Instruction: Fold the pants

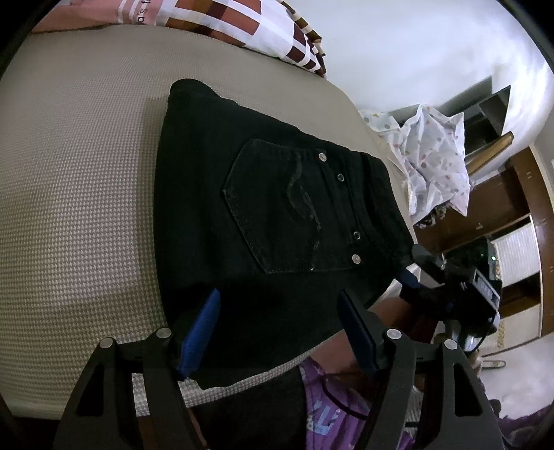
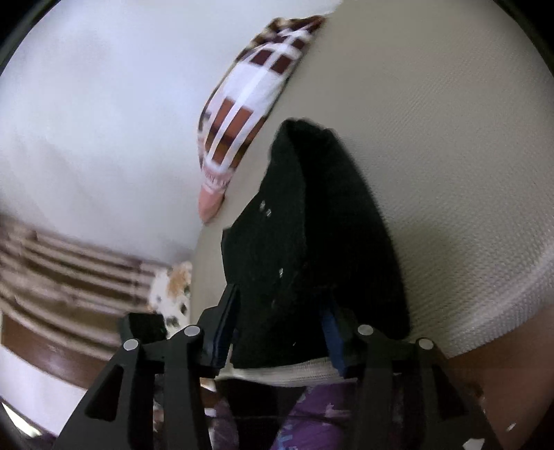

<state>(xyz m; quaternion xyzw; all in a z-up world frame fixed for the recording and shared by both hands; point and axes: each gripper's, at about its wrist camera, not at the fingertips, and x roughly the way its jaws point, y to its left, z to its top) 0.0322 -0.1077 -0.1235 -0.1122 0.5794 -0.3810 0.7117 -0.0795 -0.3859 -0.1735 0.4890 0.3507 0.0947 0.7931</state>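
Black jeans lie folded into a compact stack on the beige bed, back pocket with rivets facing up. My left gripper is open, its blue-padded fingers spread over the near edge of the stack. The right gripper shows at the right of the left wrist view, at the jeans' waistband edge. In the right wrist view the jeans fill the middle, and my right gripper is open with its fingers on either side of the stack's near end. Whether the fingers touch the cloth is unclear.
A checked brown and white blanket and pink cloth lie at the far end of the bed, also in the right wrist view. A white dotted cloth hangs beside the bed. Wooden furniture stands beyond. The person's purple clothing is close below.
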